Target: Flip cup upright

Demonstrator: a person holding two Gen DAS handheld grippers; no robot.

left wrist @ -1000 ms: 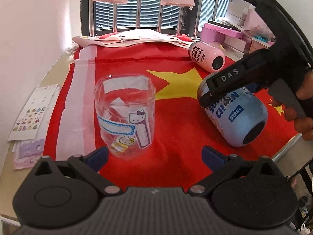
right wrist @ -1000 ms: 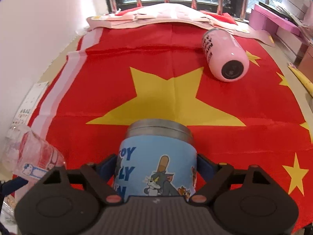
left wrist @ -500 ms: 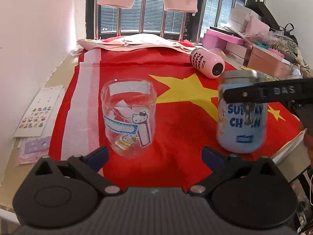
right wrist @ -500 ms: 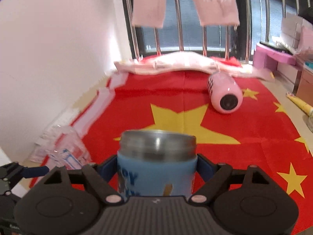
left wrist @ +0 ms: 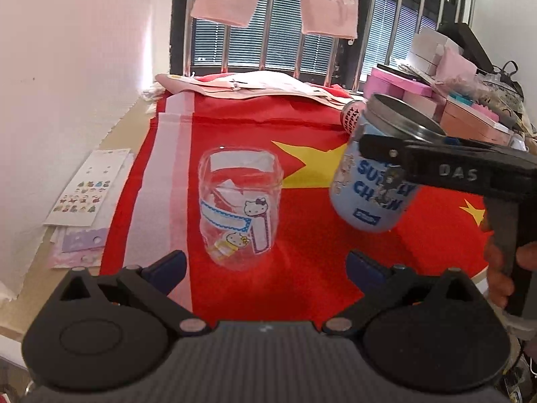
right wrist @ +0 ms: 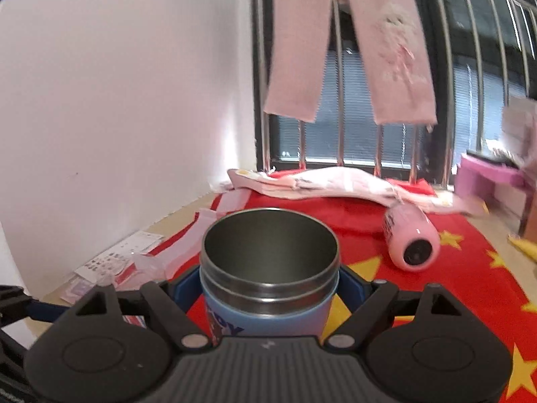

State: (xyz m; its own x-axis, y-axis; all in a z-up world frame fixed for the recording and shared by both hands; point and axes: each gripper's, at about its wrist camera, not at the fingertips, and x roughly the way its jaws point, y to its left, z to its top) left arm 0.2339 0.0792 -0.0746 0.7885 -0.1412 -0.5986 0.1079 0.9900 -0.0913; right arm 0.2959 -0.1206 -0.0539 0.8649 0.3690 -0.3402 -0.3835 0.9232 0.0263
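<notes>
Between the right gripper's [right wrist: 268, 288] jaws, blue cup [right wrist: 268, 288], mouth up, hollow

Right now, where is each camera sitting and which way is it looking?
Left wrist view: sits on the left gripper, looking across the red cloth at the clear cup; its own open fingers show, plus the right gripper and a hand.
Right wrist view: sits on the right gripper, looking toward the window; its fingers clamp the blue cup.
Both show the blue cup, pink bottle and red cloth.
</notes>
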